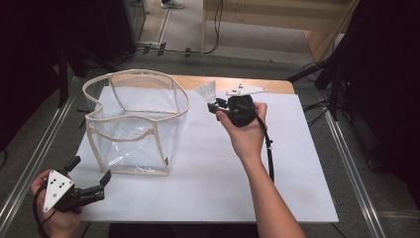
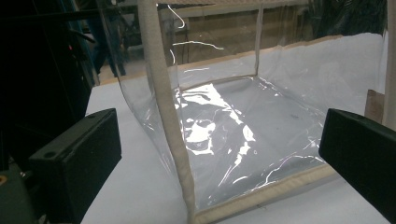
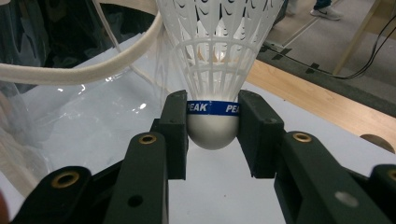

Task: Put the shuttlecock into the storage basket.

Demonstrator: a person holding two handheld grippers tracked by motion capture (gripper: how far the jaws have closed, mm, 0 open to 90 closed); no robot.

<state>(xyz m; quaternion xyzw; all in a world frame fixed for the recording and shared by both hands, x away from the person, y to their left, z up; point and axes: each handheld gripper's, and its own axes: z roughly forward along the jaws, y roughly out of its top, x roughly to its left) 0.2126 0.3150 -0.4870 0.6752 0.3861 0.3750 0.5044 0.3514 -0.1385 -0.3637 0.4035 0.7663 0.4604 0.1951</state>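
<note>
White table (image 1: 208, 188), claw-held shuttlecock (image 3: 215, 70), band reads "PEAK"

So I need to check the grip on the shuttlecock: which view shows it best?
The right gripper view: the shuttlecock is close up, its white cork pinched between the right hand-held gripper jaws at the blue band. The high view shows it small, beside the clear bag. The left gripper view faces the bag instead.
</note>
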